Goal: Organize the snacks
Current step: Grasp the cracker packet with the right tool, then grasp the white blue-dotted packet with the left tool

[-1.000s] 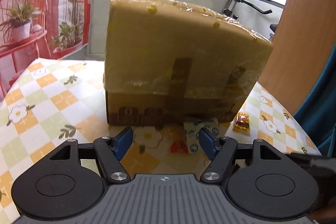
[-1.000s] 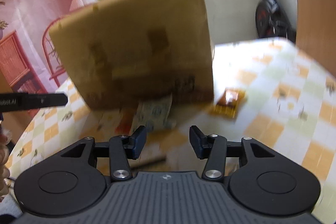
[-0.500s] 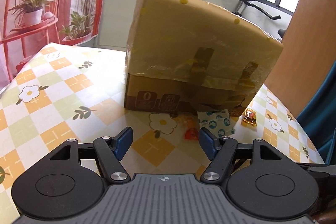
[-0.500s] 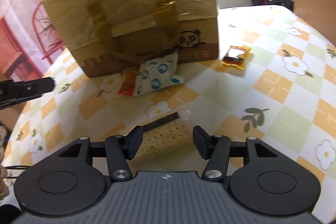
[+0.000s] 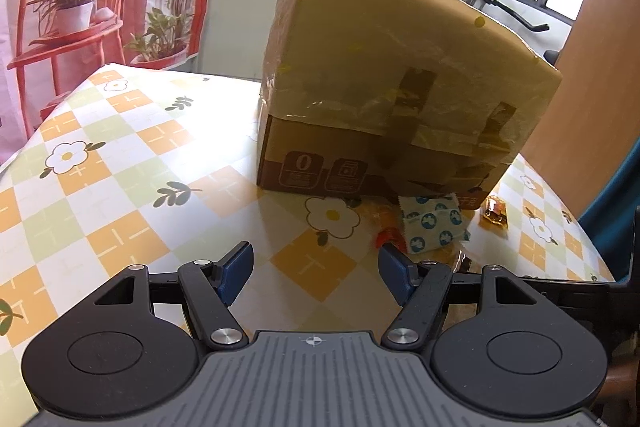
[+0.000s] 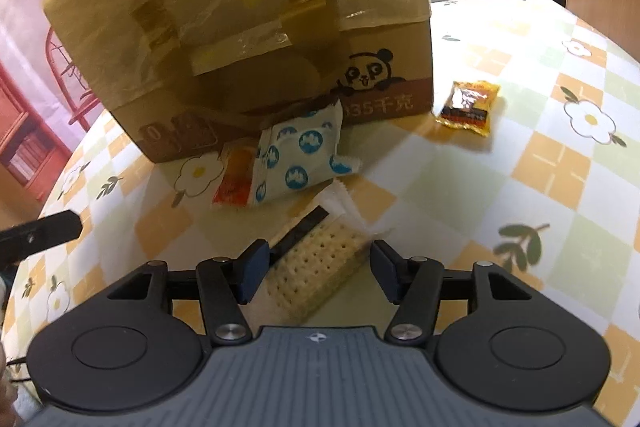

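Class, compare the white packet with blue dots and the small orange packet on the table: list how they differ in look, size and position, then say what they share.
1. Look: the blue-dotted packet is white with blue round marks; the orange packet is orange with a dark band.
2. Size: the blue-dotted packet looks larger.
3. Position: the blue-dotted packet leans against the cardboard box, overlapping a red-orange sachet; the orange packet lies flat and alone by the box's right corner.
Shared: both are sealed snacks on the flowered tablecloth.

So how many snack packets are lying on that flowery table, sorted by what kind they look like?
White packet with blue round prints: 1
Orange-red sachet: 1
Amber-yellow wrapped sweet with a dark band: 1
Clear-wrapped pale dotted cracker, lying between the opening jaws of the right gripper: 1
Total: 4 snacks, all in front of the taped brown cardboard box.
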{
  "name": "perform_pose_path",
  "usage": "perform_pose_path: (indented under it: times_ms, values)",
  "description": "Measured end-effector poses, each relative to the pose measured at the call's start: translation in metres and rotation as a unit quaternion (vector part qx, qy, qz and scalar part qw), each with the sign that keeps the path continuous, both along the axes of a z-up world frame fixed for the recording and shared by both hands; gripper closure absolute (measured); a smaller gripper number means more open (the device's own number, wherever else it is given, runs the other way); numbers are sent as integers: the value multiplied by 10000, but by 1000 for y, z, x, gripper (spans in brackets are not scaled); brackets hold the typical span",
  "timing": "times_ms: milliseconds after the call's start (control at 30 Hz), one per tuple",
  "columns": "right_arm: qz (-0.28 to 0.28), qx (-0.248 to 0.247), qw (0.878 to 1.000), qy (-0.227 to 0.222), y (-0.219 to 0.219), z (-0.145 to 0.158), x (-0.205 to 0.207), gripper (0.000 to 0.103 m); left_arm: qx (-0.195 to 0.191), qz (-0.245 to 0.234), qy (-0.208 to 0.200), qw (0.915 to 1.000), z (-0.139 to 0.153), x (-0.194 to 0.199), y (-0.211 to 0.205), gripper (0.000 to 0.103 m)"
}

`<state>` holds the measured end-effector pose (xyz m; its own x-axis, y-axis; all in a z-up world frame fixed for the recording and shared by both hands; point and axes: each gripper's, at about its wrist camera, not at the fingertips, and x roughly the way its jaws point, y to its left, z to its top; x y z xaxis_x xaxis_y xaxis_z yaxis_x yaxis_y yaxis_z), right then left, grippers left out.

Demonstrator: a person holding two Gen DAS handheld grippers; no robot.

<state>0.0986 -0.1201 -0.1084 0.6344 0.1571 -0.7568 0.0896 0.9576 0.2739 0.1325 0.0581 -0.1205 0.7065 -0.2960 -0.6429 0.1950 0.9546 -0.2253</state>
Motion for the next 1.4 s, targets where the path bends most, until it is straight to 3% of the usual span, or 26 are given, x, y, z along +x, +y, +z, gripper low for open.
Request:
perform_pose_path:
  times_ms: [233,467,633,733,767,800,1033,1400]
  values:
    - [149,-466,9988,-68,21,-7,10,22,33,-8,54,10000,-4,1,-4,31]
    - [478,-1141,9922,-144,27,-12,5,23,78,-12,86,9999,-6,1,-7,31]
    - [353,-1173,9923,-152,2,-14,-7,23,100,-53,156,9998,-9,4,-15,31]
    - [373,-1252,9911,-242,-12,-14,-11,30,37,-162,220,9996,-11,7,-22,32]
    - [408,-1319,9900,-302,-16,-15,-12,43,5,-203,229,9995,-11,8,-25,32]
    - [428,-1387,9888,-348,-20,-15,-13,48,-16,-239,232,9994,-11,10,-28,32]
    - [277,-1268,9892,-679,-50,-18,-16,51,-178,-635,152,9977,-8,25,-66,33]
    - [278,-1310,9864,-955,-49,-23,-21,51,60,-966,244,9950,-22,67,-136,38]
